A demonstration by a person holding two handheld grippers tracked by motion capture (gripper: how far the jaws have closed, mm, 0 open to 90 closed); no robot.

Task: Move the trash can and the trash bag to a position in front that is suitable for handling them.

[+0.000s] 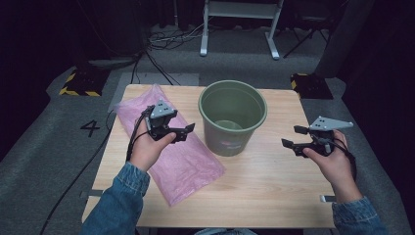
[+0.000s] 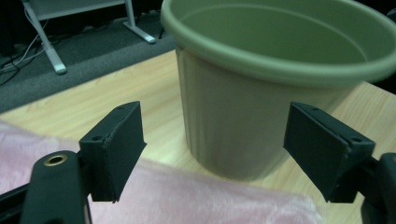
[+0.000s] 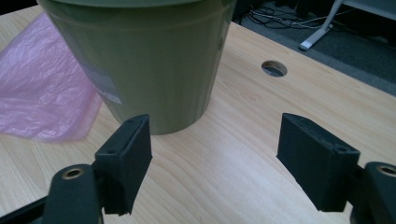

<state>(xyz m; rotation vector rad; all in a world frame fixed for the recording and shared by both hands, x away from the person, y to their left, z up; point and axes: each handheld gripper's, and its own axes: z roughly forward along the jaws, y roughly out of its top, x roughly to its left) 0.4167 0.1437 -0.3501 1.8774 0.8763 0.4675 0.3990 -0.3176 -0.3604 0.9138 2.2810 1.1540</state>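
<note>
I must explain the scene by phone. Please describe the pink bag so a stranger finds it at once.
Start at the wooden table, then find the green bucket standing near its middle. The pink plastic bag lies flat left of the bucket, under the left claw; it is the one soft, translucent thing there.

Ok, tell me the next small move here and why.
Probably lower the left gripper onto the pink plastic bag and close on it. The bag lies flat beside the empty green bucket, and both grippers, left and right gripper, are open and hold nothing.
</note>
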